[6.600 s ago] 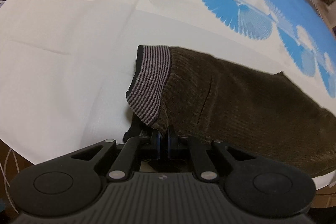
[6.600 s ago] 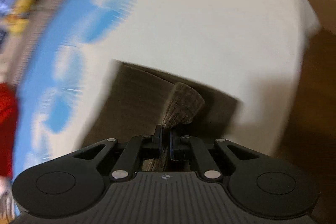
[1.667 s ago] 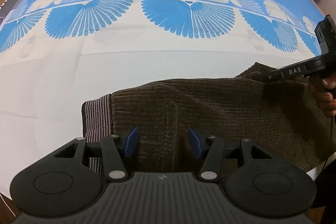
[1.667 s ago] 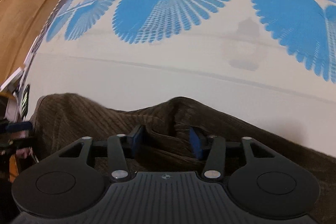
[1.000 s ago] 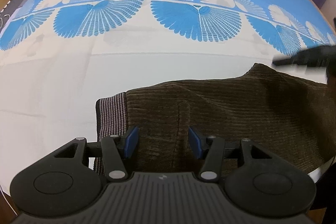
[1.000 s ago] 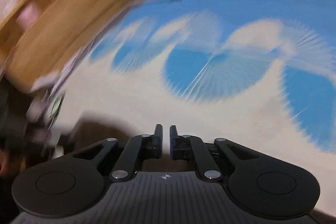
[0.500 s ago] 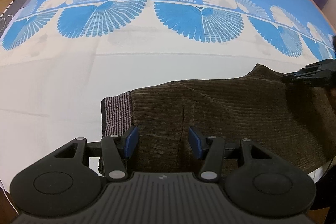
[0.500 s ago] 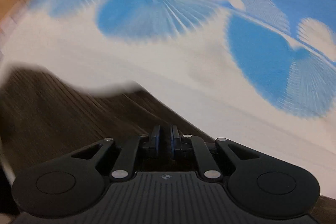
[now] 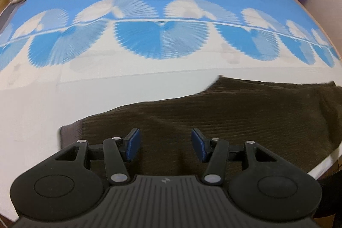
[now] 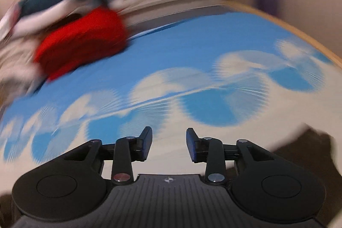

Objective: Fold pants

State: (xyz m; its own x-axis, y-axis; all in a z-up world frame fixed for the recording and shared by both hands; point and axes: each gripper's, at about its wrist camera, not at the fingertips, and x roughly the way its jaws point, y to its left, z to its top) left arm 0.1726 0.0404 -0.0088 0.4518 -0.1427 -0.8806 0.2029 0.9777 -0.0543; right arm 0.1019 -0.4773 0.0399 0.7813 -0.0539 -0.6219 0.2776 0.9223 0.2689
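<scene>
The brown corduroy pants [image 9: 224, 112] lie flat on the white-and-blue bedsheet [image 9: 64, 82], near its front edge. The left gripper [image 9: 165, 145] hangs over them, jaws apart, holding nothing. The right gripper [image 10: 168, 143] has just been opening, nothing between its jaws, over bare sheet.

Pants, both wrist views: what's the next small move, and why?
Probably bring the right claw back down onto the far end of the brown corduroy pants to fold again. Its jaws have just been opening, nothing between them, and it faces the bedsheet. The left claw hangs open over the pants near the striped waistband.
</scene>
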